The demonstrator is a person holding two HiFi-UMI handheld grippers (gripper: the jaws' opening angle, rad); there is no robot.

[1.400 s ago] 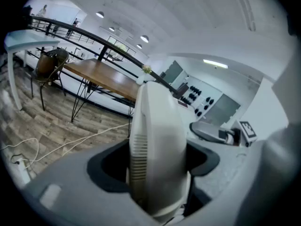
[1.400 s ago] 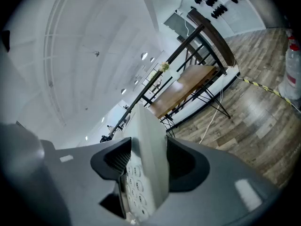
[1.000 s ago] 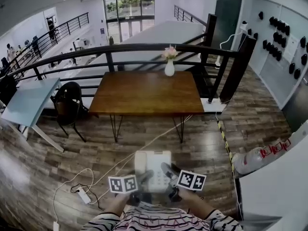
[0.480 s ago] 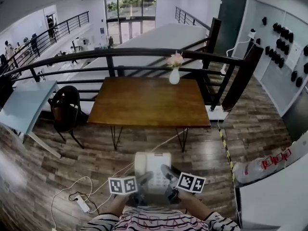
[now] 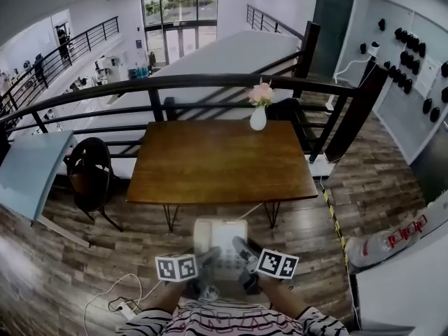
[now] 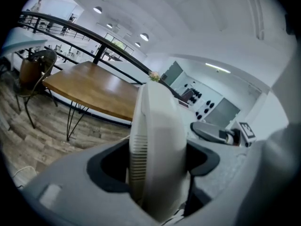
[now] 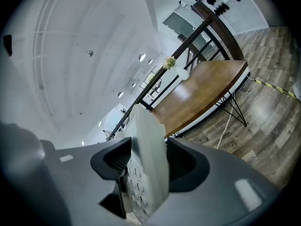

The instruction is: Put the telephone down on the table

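The left gripper and the right gripper each clamp one side of the white telephone, which sits between them above the floor. The wooden table stands ahead of both grippers, not touching the telephone.

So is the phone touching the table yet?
Apart. In the head view the phone is short of the table, with floorboards showing between it and the table's near edge.
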